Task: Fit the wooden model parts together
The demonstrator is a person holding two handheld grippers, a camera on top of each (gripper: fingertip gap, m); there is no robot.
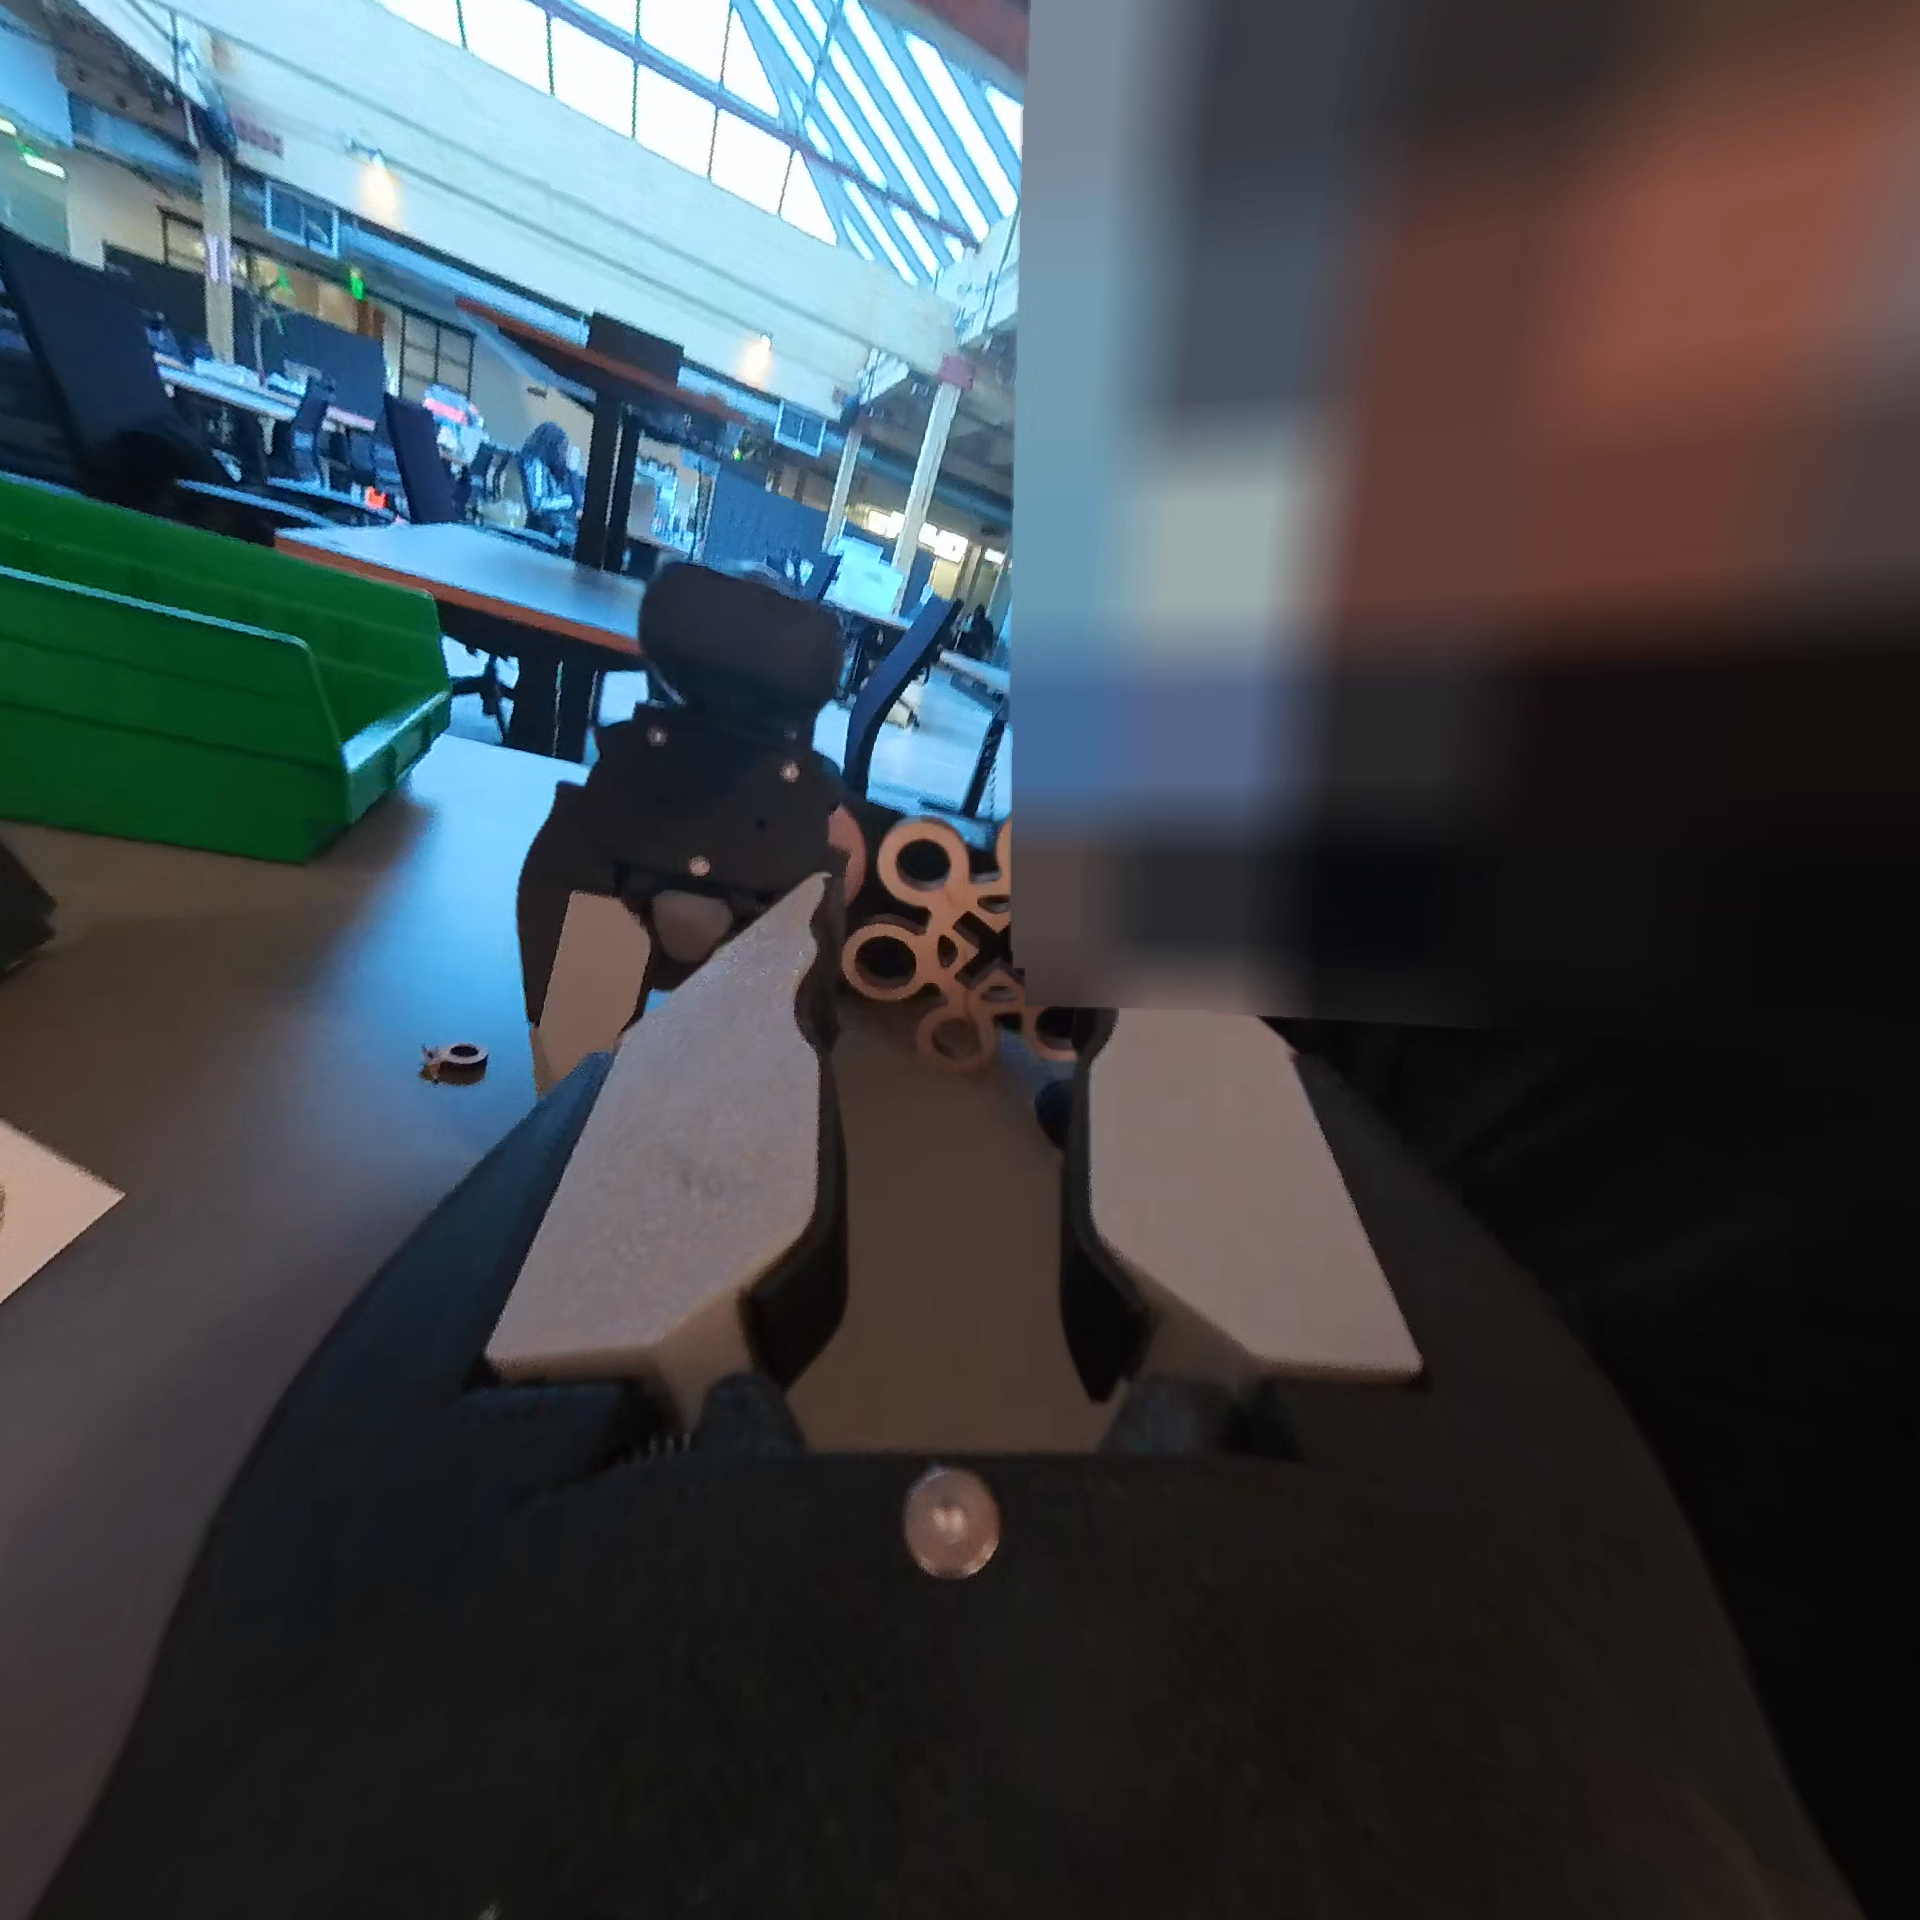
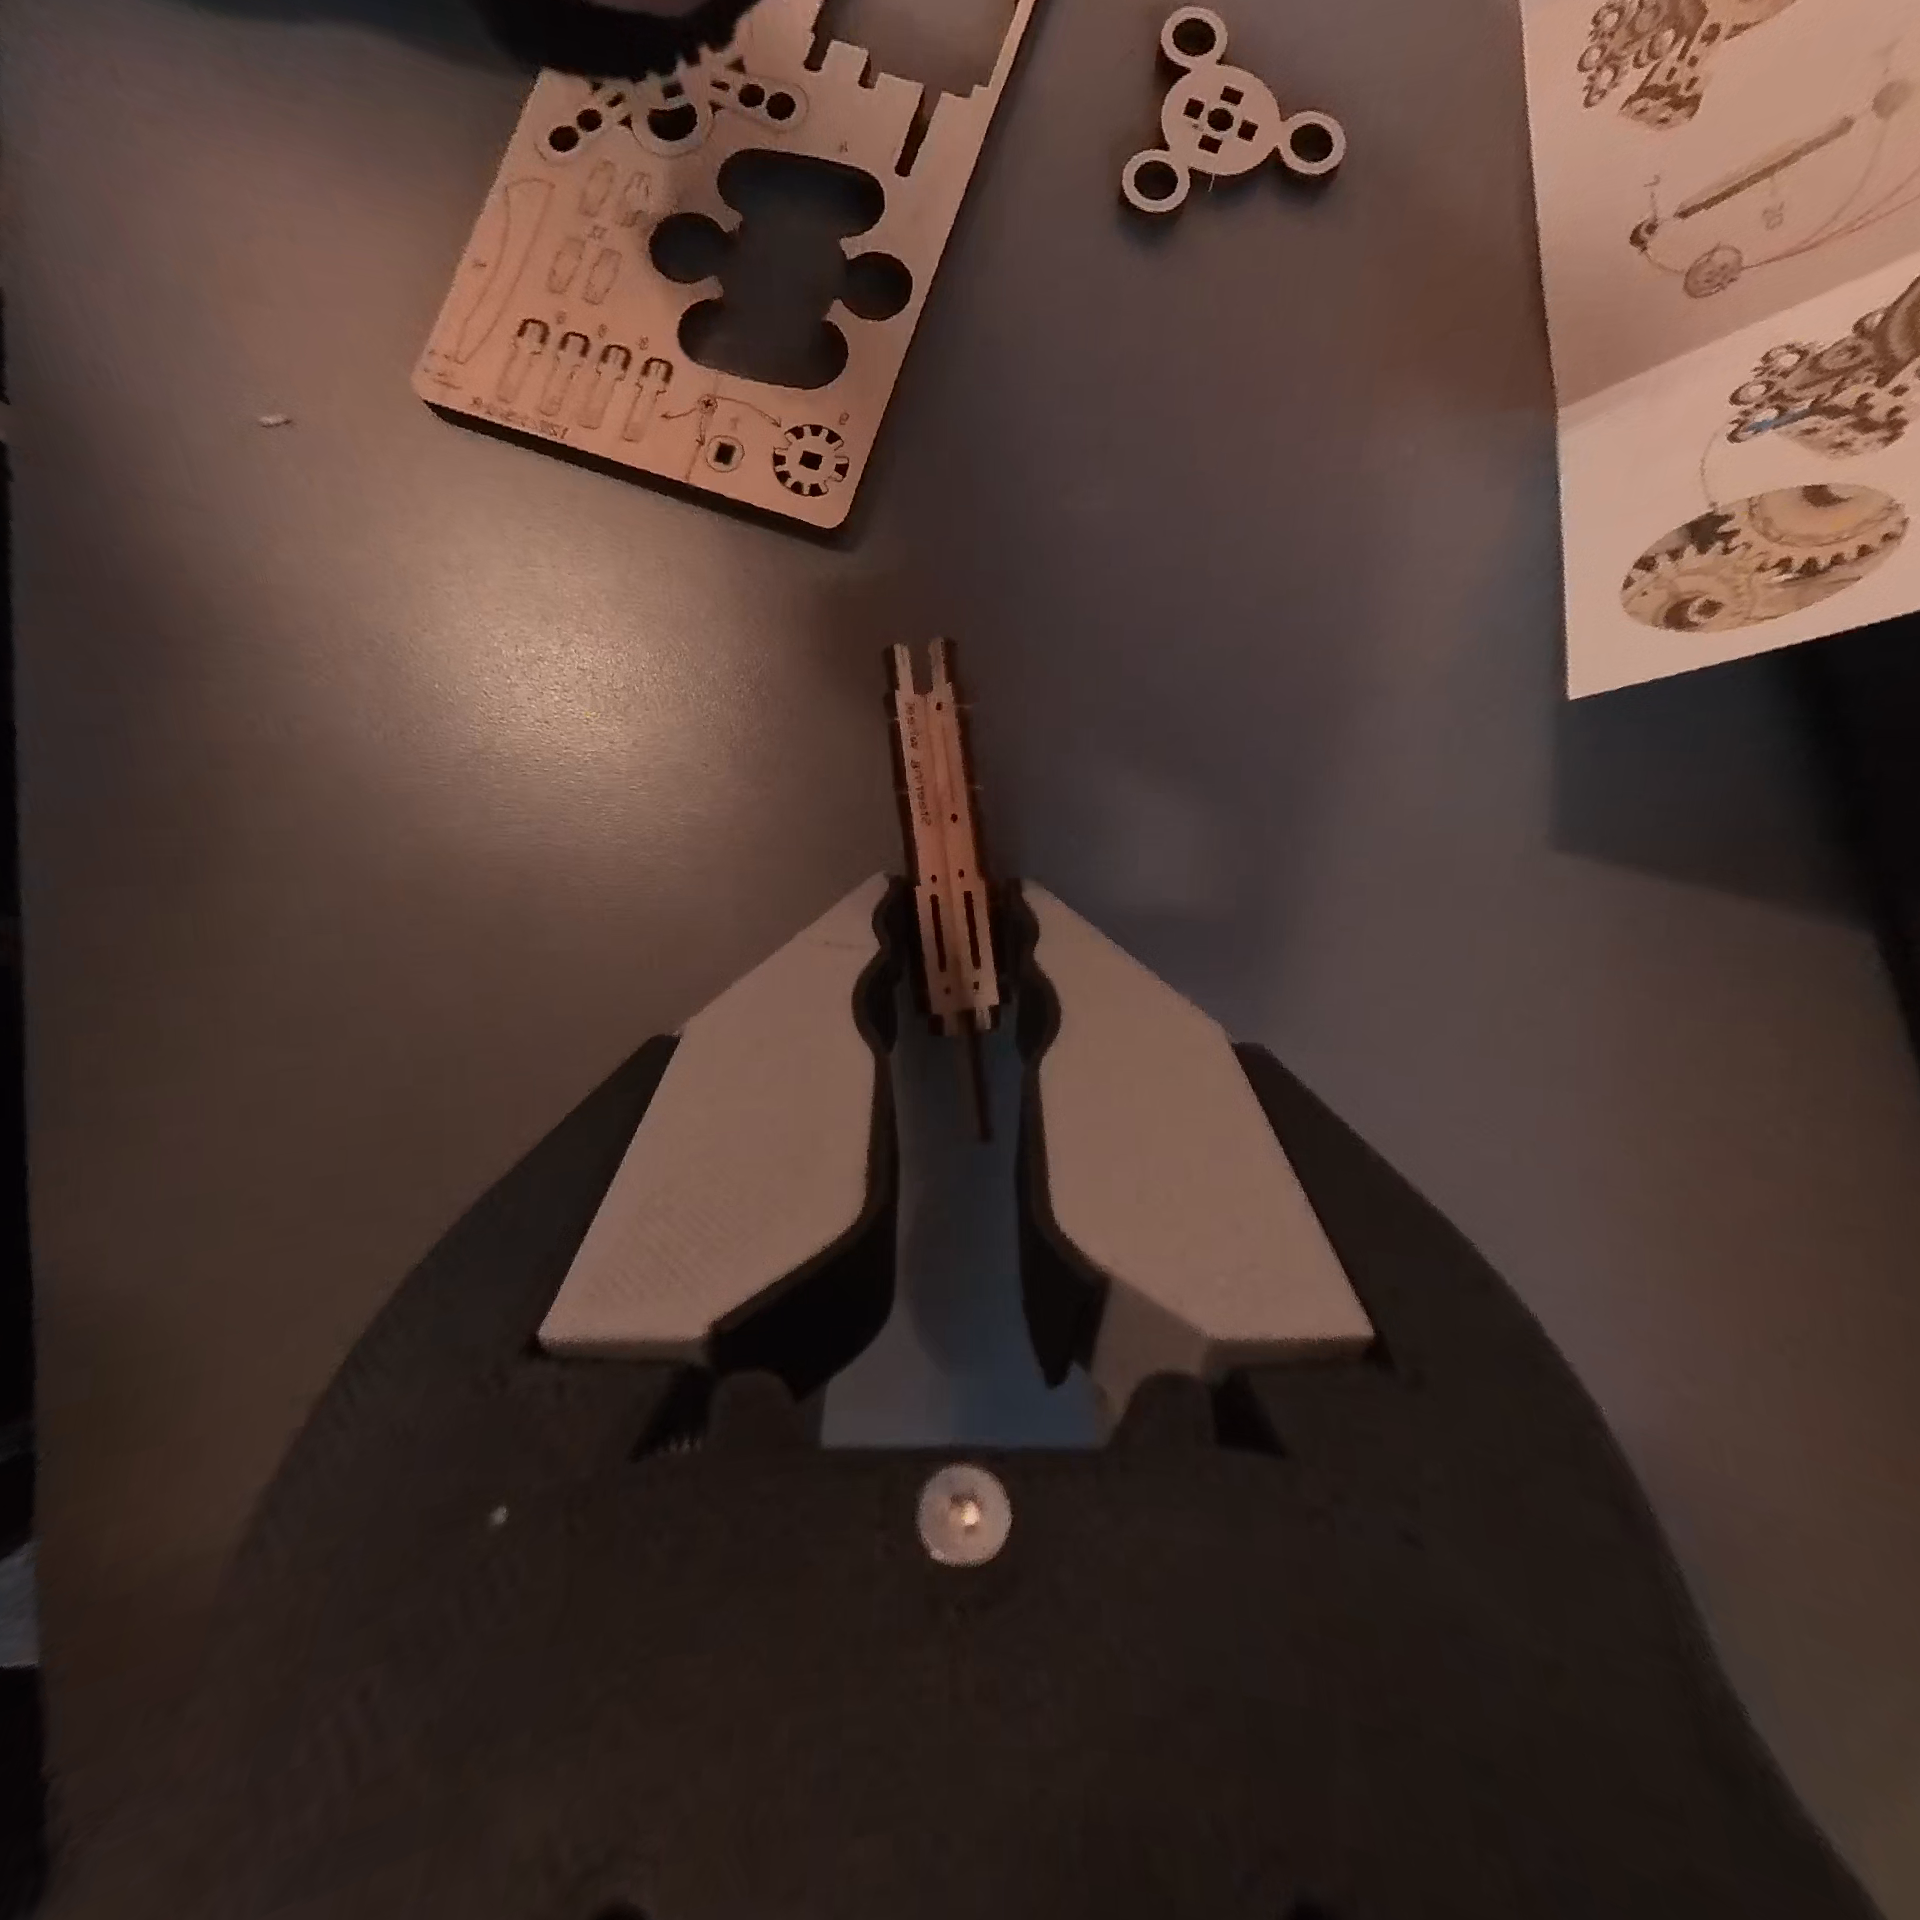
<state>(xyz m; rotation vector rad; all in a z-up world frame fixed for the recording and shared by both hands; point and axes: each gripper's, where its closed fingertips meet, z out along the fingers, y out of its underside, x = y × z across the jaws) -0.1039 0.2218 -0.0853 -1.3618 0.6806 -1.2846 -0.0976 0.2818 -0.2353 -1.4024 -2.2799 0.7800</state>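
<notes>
Right gripper (image 2: 951, 914) clamped on slim wooden strip assembly (image 2: 940, 821), pointing toward 12 o'clock above grey table (image 2: 416, 779); punched wooden sheet (image 2: 717, 260) at 11 o'clock, three-lobed wooden piece (image 2: 1224, 130) at 1 o'clock; left gripper (image 1: 951, 997) spread apart, holding nothing

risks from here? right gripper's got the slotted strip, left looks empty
1. The right gripper pinches the slotted wooden strip only near its lower end, so it may pivot or slip when pressed into a slot.
2. The three-lobed wooden piece lies loose on the table, and the left gripper is open and holding nothing; unbraced, the piece could slide.
</notes>
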